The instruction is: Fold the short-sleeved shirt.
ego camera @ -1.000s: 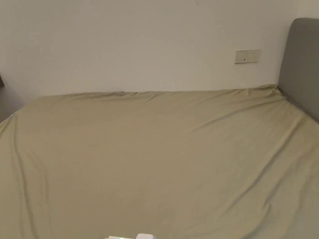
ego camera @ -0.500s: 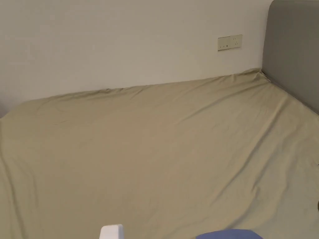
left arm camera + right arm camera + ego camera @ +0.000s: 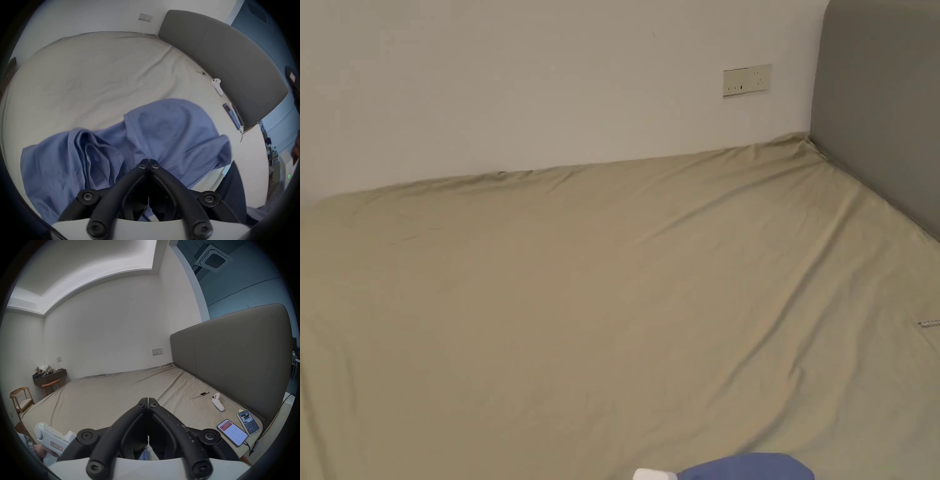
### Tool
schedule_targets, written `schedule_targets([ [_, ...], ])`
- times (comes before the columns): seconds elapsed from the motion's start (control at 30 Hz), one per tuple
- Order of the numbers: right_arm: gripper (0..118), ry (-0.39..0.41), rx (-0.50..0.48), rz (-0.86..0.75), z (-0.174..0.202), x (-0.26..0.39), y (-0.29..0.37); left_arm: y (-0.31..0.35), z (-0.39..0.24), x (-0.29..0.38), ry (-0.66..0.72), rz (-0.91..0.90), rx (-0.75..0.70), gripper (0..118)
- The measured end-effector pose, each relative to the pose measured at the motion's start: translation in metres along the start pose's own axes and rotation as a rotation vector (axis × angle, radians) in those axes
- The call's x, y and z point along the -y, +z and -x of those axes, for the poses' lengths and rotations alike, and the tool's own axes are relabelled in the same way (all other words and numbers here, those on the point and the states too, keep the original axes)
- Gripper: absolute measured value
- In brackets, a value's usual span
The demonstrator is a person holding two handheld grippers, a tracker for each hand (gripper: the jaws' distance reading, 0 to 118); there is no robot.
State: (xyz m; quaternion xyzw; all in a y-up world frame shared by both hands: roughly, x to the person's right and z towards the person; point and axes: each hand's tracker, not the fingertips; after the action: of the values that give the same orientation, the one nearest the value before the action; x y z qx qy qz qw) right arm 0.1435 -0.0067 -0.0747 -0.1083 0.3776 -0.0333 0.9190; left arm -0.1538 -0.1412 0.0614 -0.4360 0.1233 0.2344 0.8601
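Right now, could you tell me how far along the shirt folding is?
Barely begun. Done: the blue shirt has reached the near edge of the bed sheet, bunched with a sleeve rumpled. In hand: the left gripper is over it, jaws together, no cloth visibly pinched; the right gripper is shut on nothing. Left: spreading flat, every fold.

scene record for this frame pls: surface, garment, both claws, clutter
surface: beige bedsheet on a bed, grey padded headboard at one end
garment: blue short-sleeved shirt, crumpled, unfolded, lying on the sheet
left claw: jaws together, above the shirt; grip on the fabric cannot be told
right claw: jaws together, nothing between the tips
clutter: two phones, white controller, wristwatch by the headboard
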Motion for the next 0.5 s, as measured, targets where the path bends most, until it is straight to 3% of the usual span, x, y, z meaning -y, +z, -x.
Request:
schedule_targets([
  [0.1, 2, 0.008, -0.008, -0.006, 0.005, -0.004, -0.001, 0.035, 0.026, -0.009, 0.046, -0.100, 0.065, 0],
  [0.23, 2, 0.021, -0.034, -0.001, 0.016, -0.003, -0.008, 0.100, 0.111, -0.006, 0.317, -0.254, 0.291, 0],
  [0.27, 2, 0.020, -0.039, 0.002, 0.019, -0.002, -0.009, 0.108, 0.134, -0.001, 0.362, -0.279, 0.330, 6],
  [0.3, 2, 0.016, -0.047, 0.007, 0.022, -0.001, -0.011, 0.117, 0.163, 0.009, 0.429, -0.302, 0.383, 24],
  [0.33, 2, 0.015, -0.055, 0.013, 0.026, 0.000, -0.013, 0.125, 0.189, 0.019, 0.494, -0.320, 0.412, 50],
  [0.4, 2, 0.019, -0.064, 0.026, 0.033, 0.003, -0.017, 0.130, 0.236, 0.043, 0.576, -0.316, 0.456, 118],
  [0.47, 2, 0.020, -0.078, 0.043, 0.039, 0.005, -0.021, 0.125, 0.269, 0.064, 0.657, -0.288, 0.442, 118],
  [0.5, 2, 0.025, -0.085, 0.047, 0.042, 0.005, -0.022, 0.125, 0.285, 0.077, 0.677, -0.276, 0.364, 118],
])
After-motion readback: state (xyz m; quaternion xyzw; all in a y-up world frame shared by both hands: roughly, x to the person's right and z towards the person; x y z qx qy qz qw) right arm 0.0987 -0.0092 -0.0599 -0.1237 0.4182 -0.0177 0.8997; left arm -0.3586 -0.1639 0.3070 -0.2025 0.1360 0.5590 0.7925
